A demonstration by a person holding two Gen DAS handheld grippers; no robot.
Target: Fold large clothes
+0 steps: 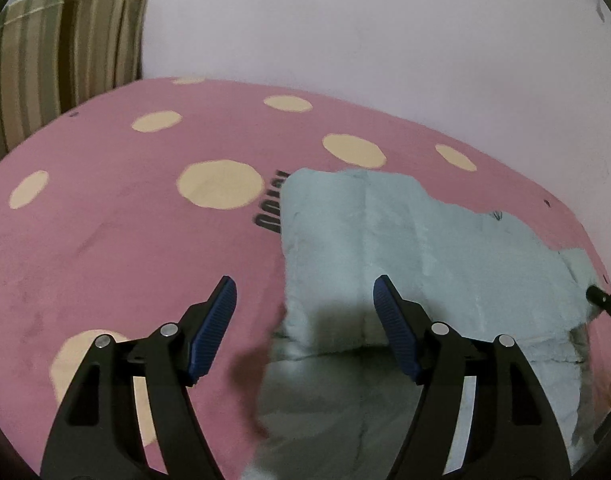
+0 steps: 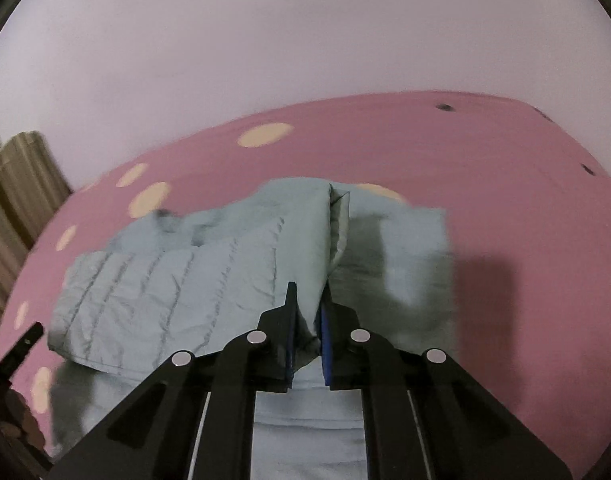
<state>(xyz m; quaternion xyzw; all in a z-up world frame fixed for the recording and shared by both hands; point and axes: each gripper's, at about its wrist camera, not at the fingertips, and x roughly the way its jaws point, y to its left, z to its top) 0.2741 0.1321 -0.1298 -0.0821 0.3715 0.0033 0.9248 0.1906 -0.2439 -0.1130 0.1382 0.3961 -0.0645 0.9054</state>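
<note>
Right wrist: right gripper (image 2: 307, 312) pinches pale-blue quilted garment (image 2: 177, 280) on bedspread (image 2: 485, 168).

a pink dotted bed cover (image 1: 105, 240) carries a pale blue garment (image 1: 425, 248).

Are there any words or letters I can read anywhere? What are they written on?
Only one bit of writing shows: dark block letters on the pink spotted cover, beside the pale blue garment.
Those letters are turned sideways, blurred and partly under the garment, so they cannot be read.
No other text is visible.
</note>
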